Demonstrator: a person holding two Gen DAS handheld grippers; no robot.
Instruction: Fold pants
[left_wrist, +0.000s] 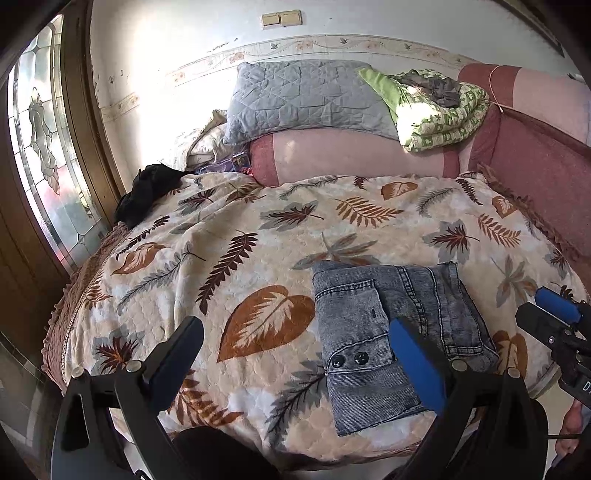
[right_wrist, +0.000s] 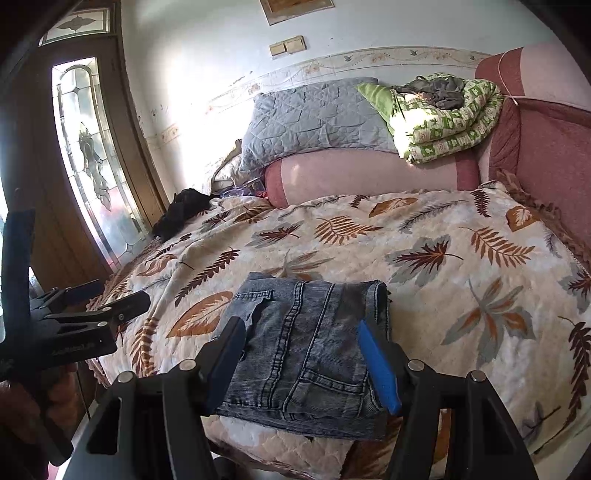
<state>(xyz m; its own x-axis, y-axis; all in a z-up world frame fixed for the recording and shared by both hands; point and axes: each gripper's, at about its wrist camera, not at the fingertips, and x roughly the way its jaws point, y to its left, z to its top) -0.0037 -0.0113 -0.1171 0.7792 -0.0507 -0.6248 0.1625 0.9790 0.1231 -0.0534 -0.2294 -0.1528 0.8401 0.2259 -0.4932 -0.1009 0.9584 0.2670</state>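
Observation:
The grey washed jeans (left_wrist: 354, 314) lie folded into a compact rectangle on the leaf-print bed cover (left_wrist: 258, 236), near its front edge. My left gripper (left_wrist: 297, 325) is open over the cover, its blue right pad just in front of the jeans' near left part, with nothing between the fingers. In the right wrist view the jeans (right_wrist: 314, 332) lie straight ahead. My right gripper (right_wrist: 301, 326) hovers open in front of them, and its pads do not press the cloth. From the left wrist view the right gripper (left_wrist: 546, 314) stands right of the bundle, apart from it.
A pink bolster (left_wrist: 351, 158), a grey quilted pillow (left_wrist: 303, 99) and a green patterned blanket (left_wrist: 439, 110) are stacked at the back. A black garment (left_wrist: 147, 192) lies at the far left corner beside a glass-panelled door (left_wrist: 40, 155). A pink padded side (left_wrist: 546, 177) borders the right.

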